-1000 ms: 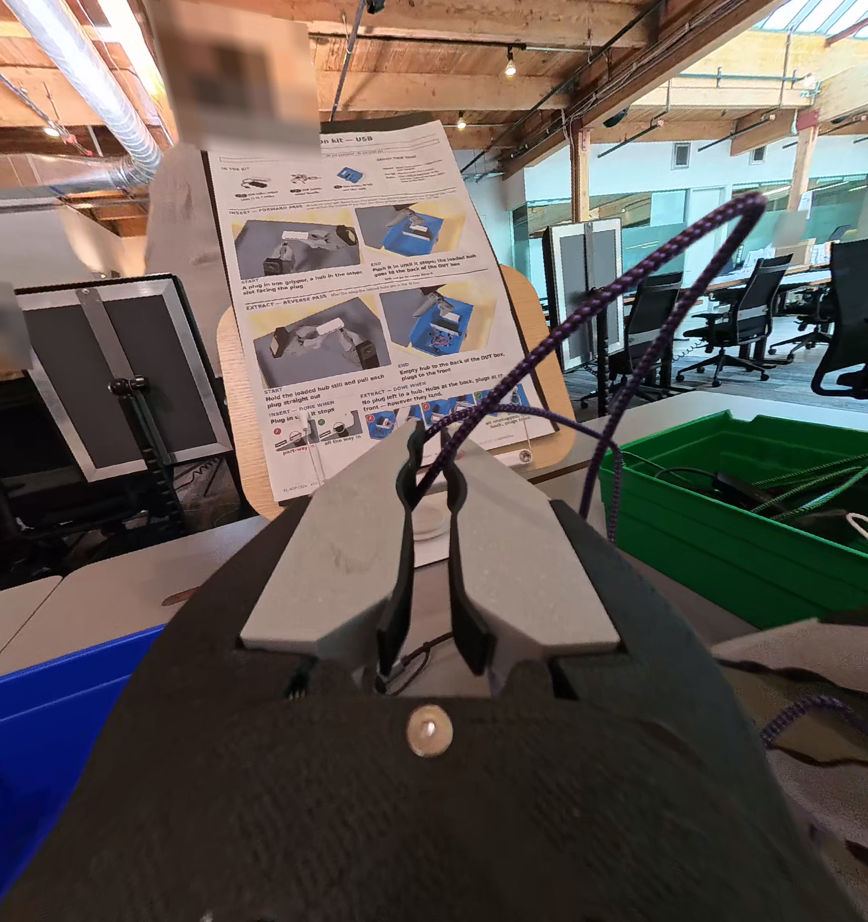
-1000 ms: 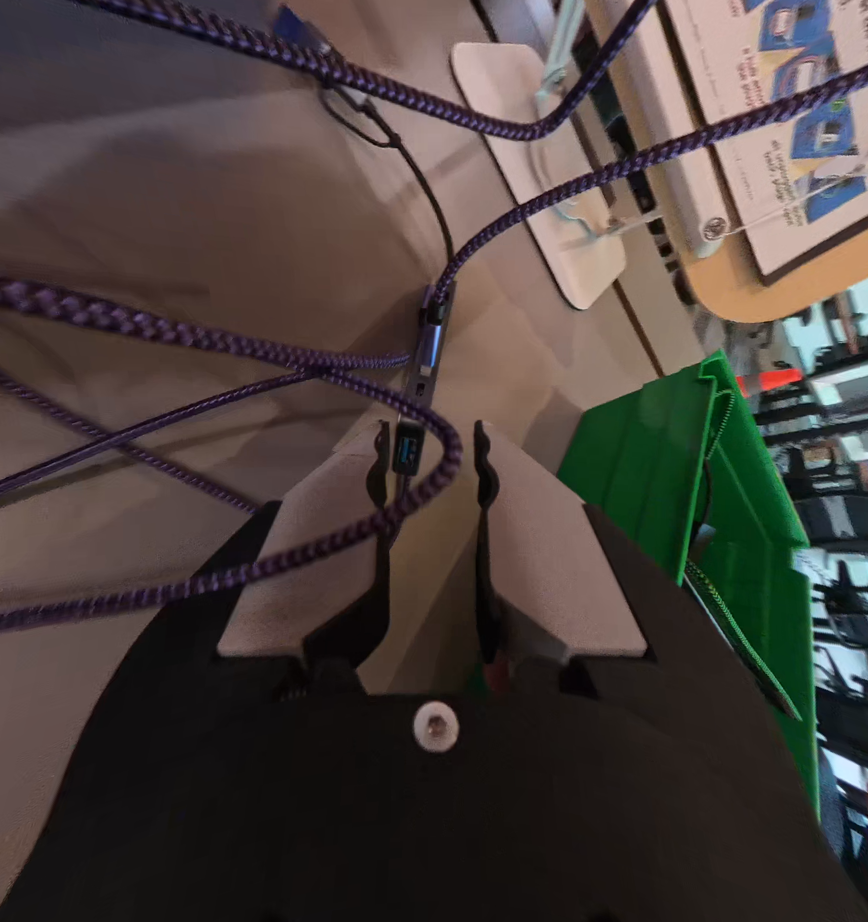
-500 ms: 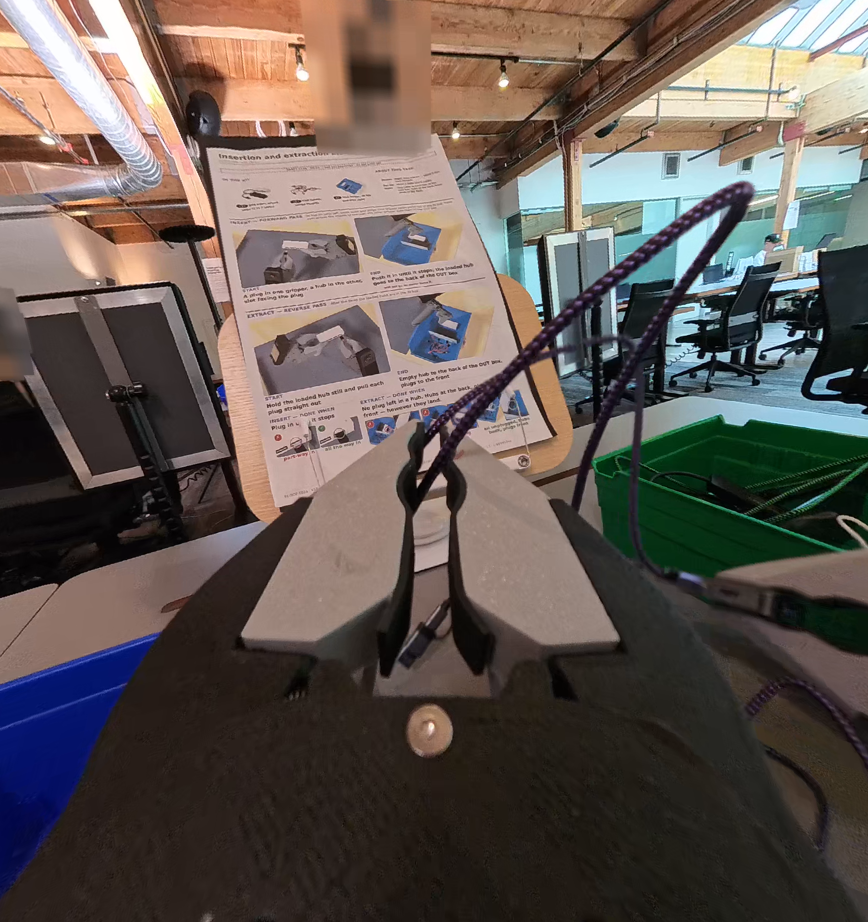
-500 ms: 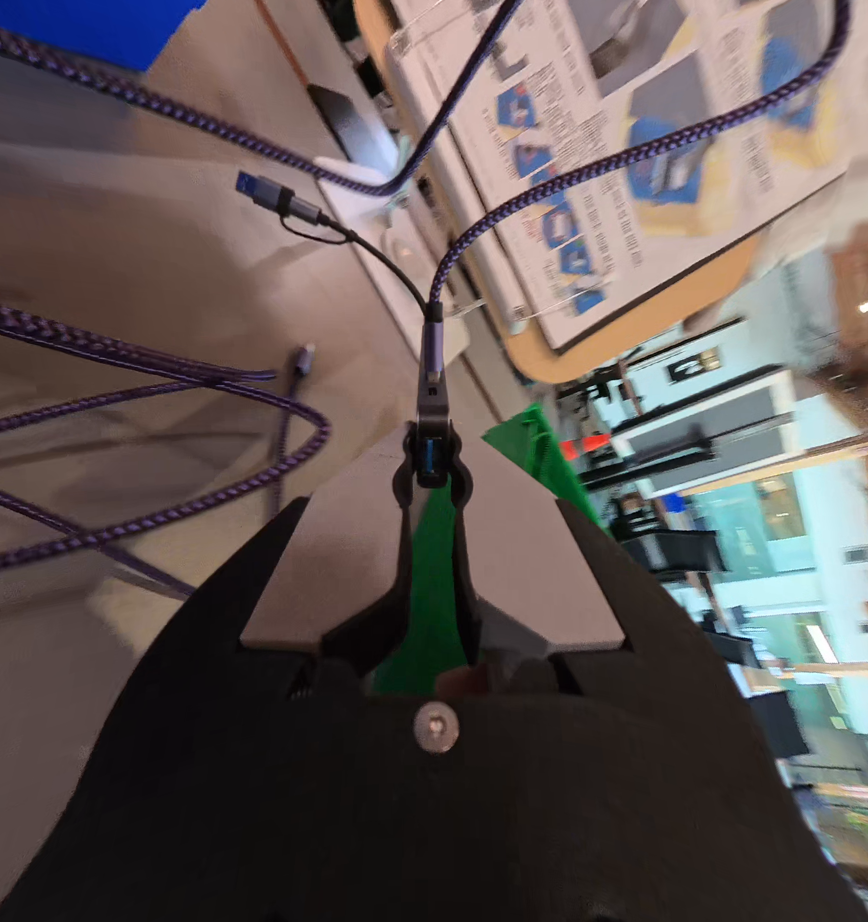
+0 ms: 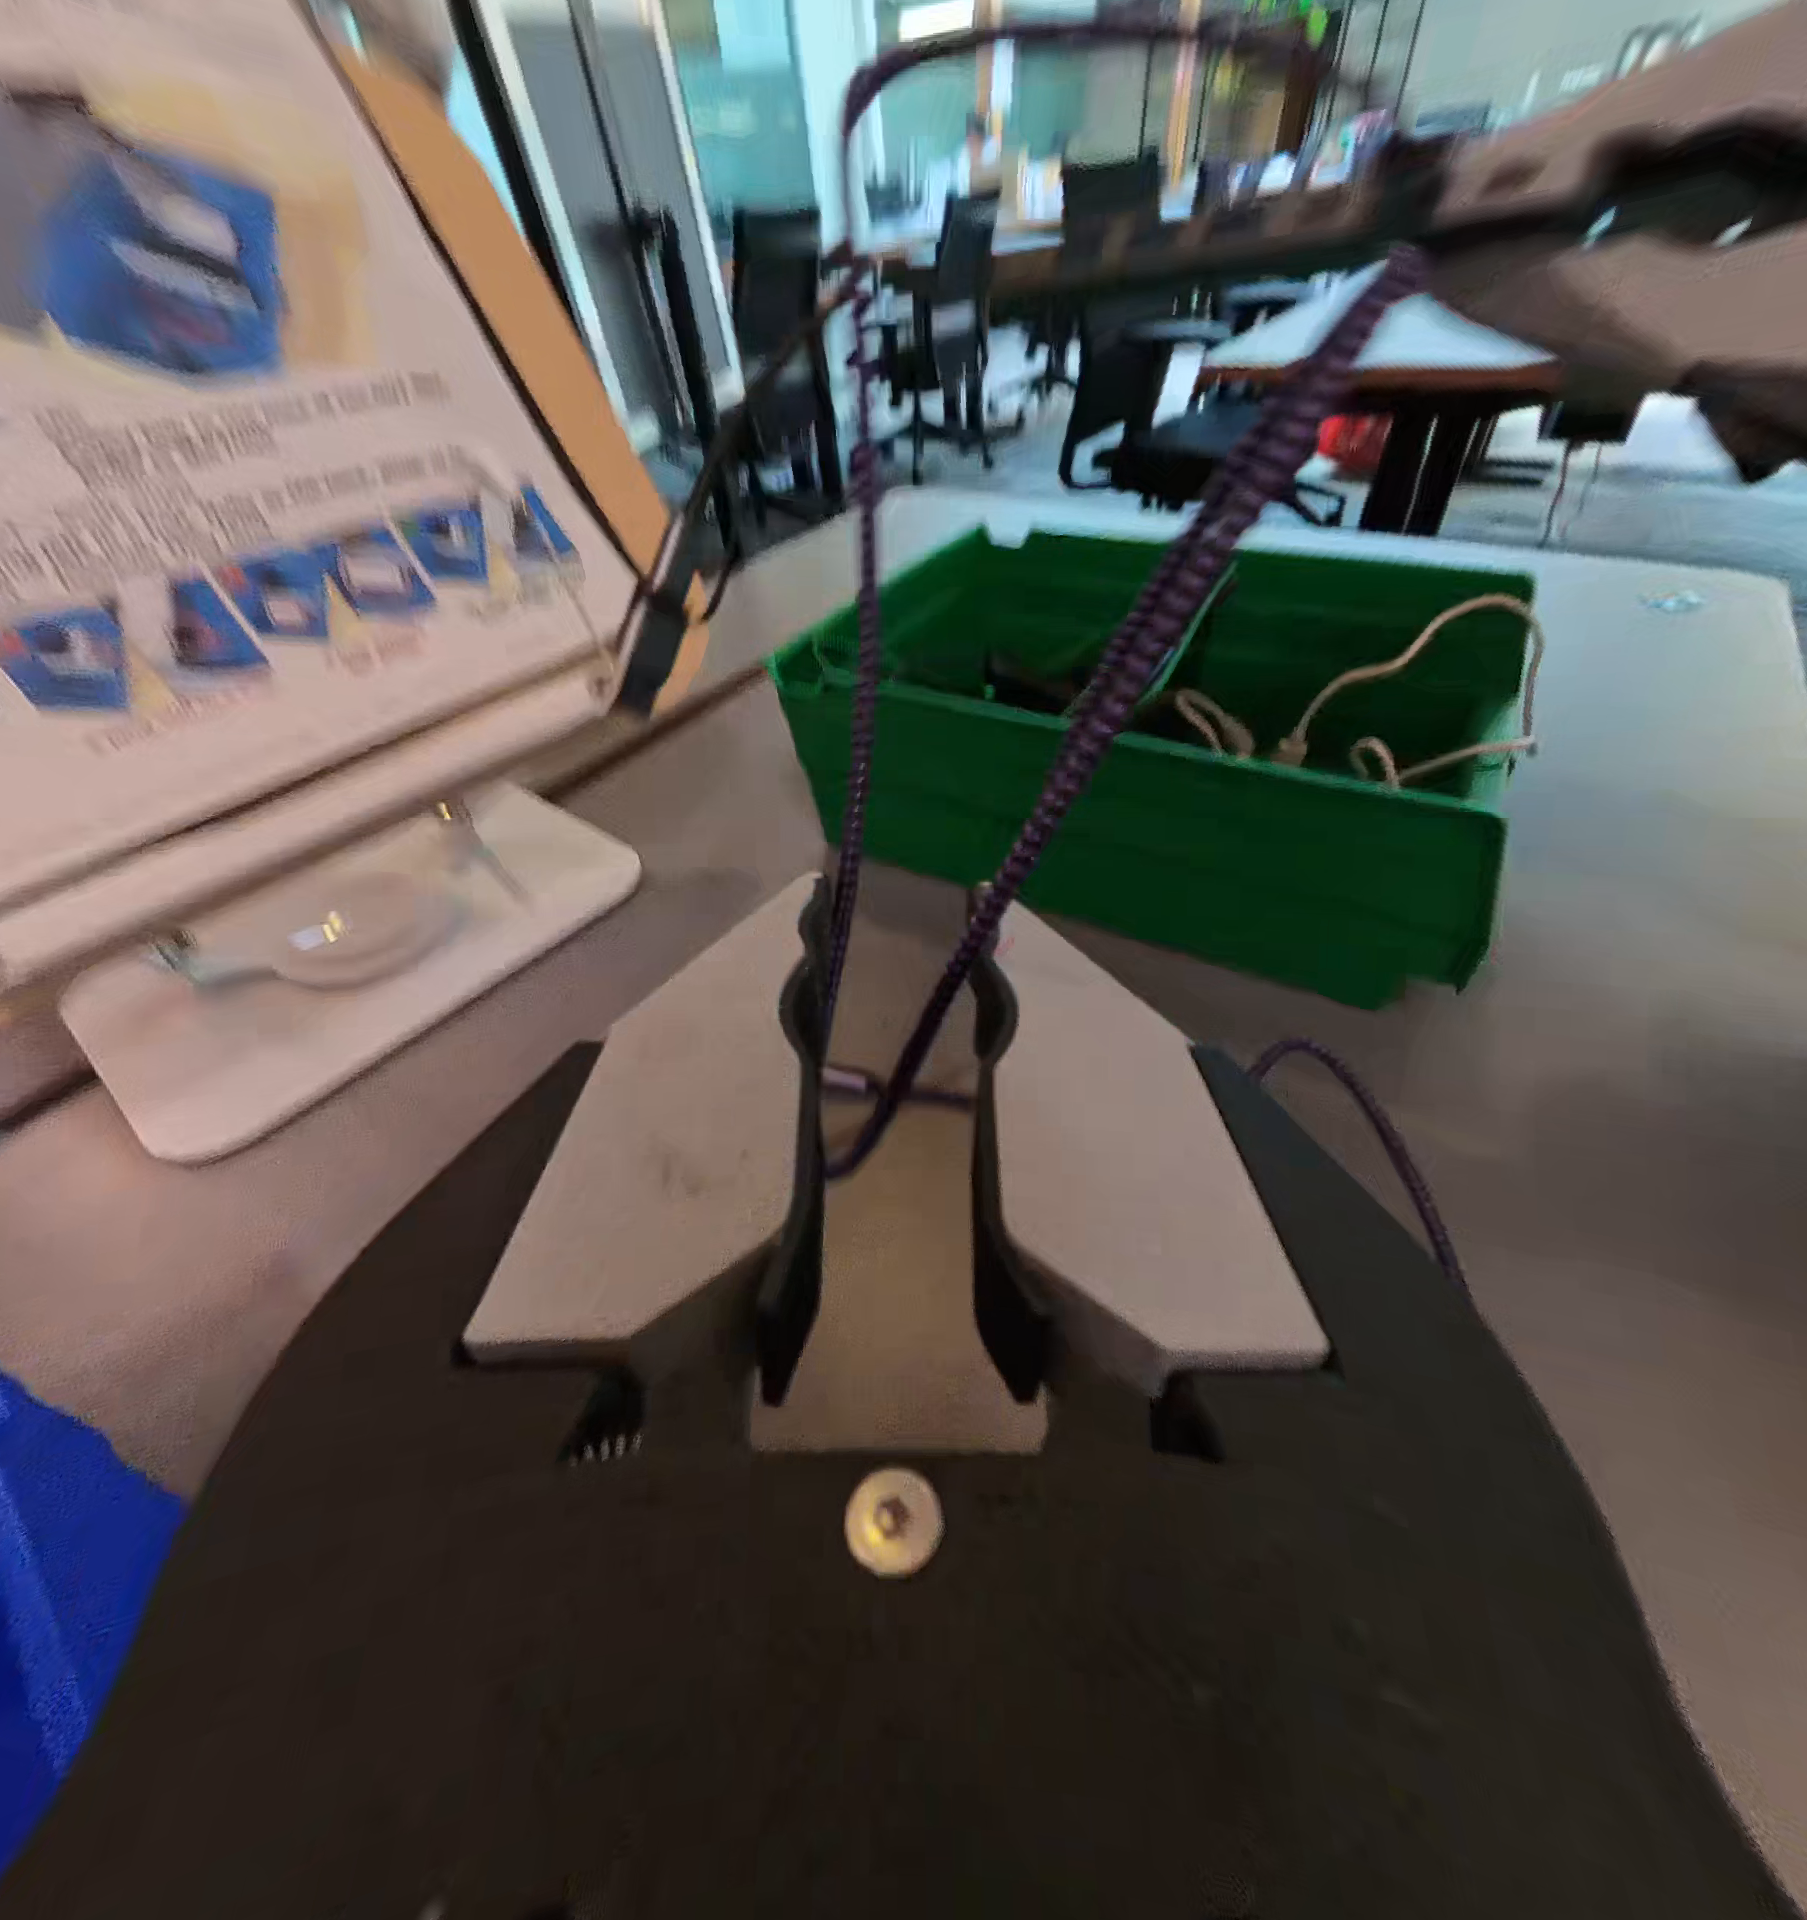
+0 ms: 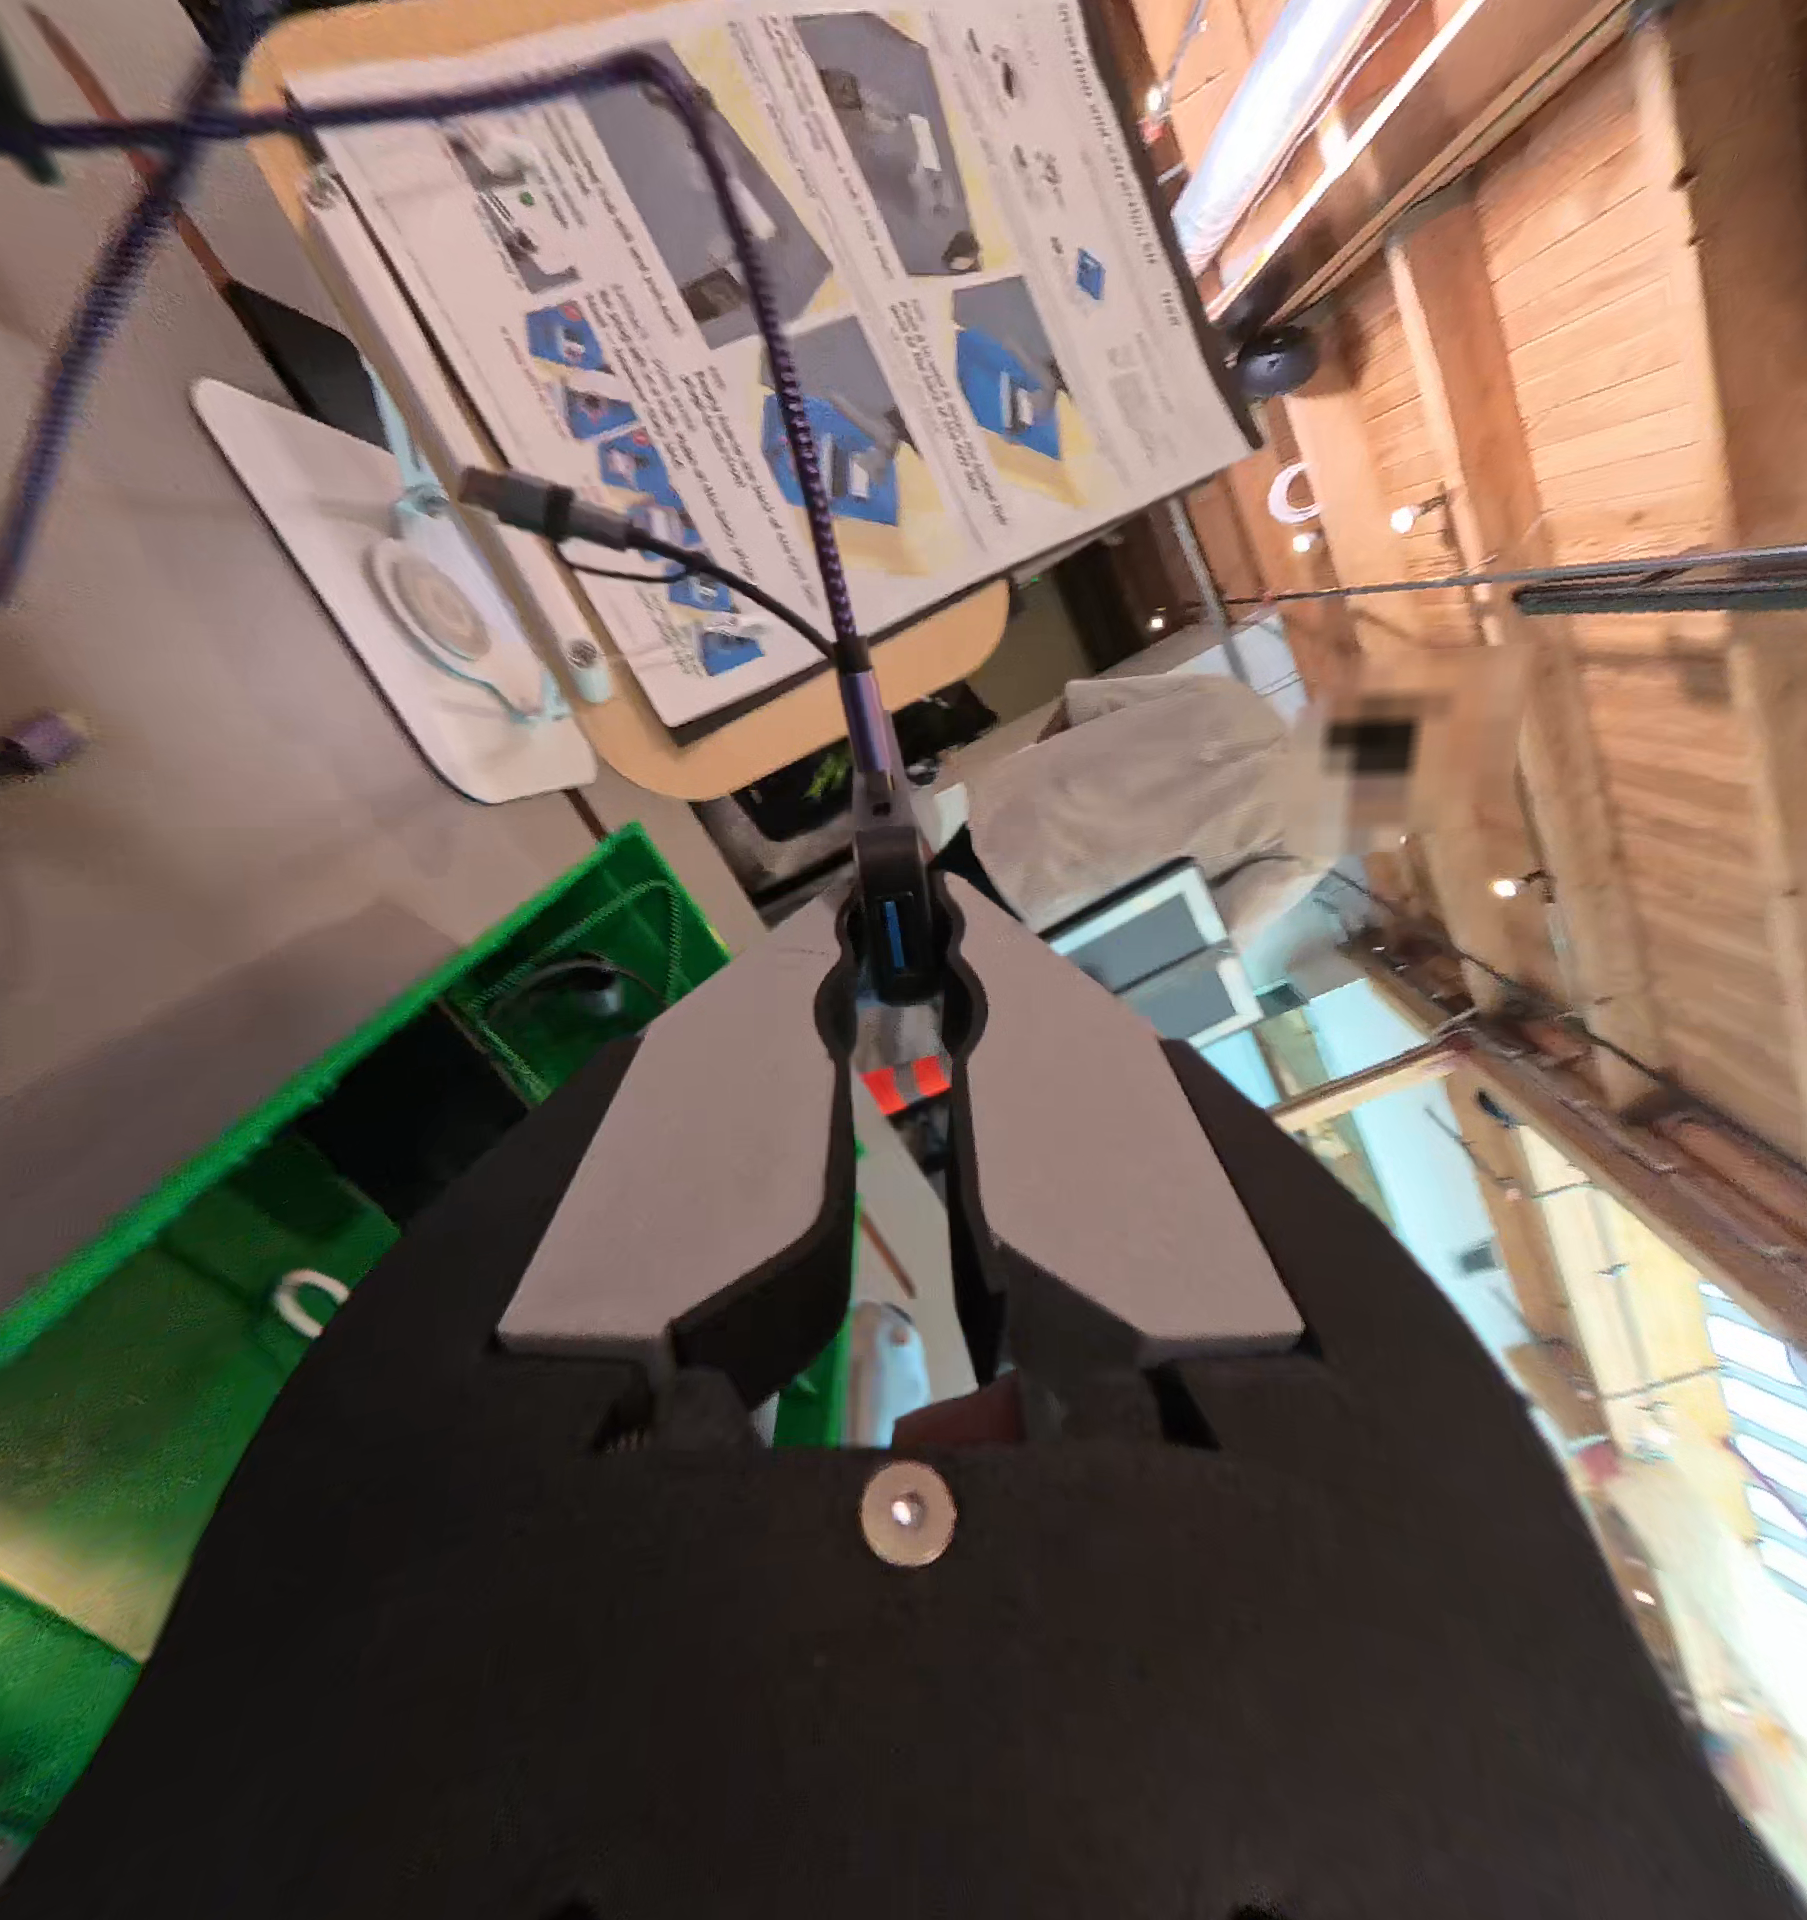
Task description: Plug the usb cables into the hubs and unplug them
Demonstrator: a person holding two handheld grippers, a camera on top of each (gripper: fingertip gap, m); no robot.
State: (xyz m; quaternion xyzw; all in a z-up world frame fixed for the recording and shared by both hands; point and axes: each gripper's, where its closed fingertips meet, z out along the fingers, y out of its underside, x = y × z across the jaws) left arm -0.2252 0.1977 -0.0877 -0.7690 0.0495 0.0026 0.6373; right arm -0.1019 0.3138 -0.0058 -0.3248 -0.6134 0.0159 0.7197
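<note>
The grey table [image 5: 1657, 935] spreads under both grippers, and the green bin [image 5: 1138, 831] standing on it serves as the landmark. Left of the bin in the left wrist view, an instruction sheet [image 5: 203, 468] leans on a white stand [image 5: 359, 997] at the table's back edge. Inside the bin lie dark cables and a pale cord [image 5: 1398, 717]. A blue bin [image 5: 16, 1558] shows at the near left corner, well apart from the green one.

The left gripper [image 5: 894, 935] hovers just in front of the bin with its jaws apart. Two strands of the purple braided cable [image 5: 1138, 644] run up between the open fingers, and whether they touch is unclear. The cable rises past the bin toward the blurred right gripper [image 5: 1657, 208], above and to the right.

In the right wrist view, the right gripper [image 6: 899, 935] is clamped on the dark usb hub [image 6: 894, 894], held in the air beside the bin. The cable's plug [image 6: 868, 717] sits in the hub's far end, and the hub's thin black lead ends in a loose connector [image 6: 525, 499].
</note>
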